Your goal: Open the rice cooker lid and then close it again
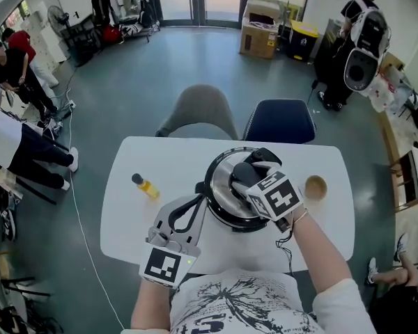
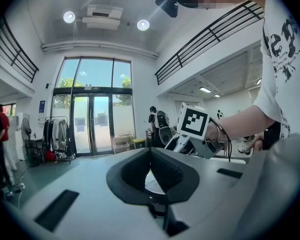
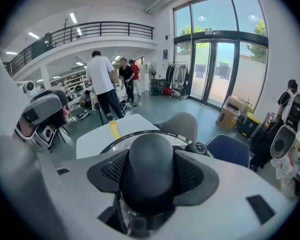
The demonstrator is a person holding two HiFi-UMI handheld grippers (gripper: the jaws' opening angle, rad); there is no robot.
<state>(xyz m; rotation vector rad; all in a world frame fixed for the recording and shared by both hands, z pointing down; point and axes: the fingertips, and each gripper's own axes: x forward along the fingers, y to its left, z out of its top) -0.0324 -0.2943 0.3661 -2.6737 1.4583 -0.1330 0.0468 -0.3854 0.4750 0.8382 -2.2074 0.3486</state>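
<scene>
- A bottle [image 1: 145,185] of yellow drink stands upright on the left part of the white table [image 1: 125,221], apart from everything else.
- The left gripper [image 1: 198,200] lies low at the front left and points toward the cooker's left side. In the left gripper view its jaw tips meet with nothing between them, so this claw is clenched and empty. The tips are just beside the cooker wall; I cannot tell whether they touch it.
- The cooker [image 1: 230,223] sits at the middle of the table. Its steel lid [image 1: 221,176] lies flat on top of it.
- The right gripper [image 1: 249,174] comes down at a slant over the lid. In the right gripper view its two pads [image 3: 192,176] press on either side of the dark round knob [image 3: 150,174], so this claw is grasping the knob.
- A small brown bowl [image 1: 315,187] stands to the right of the cooker, near it but not touching.
- Beyond the far edge of the table are a grey chair [image 1: 202,106] and, to its right, a blue chair [image 1: 279,120].
</scene>
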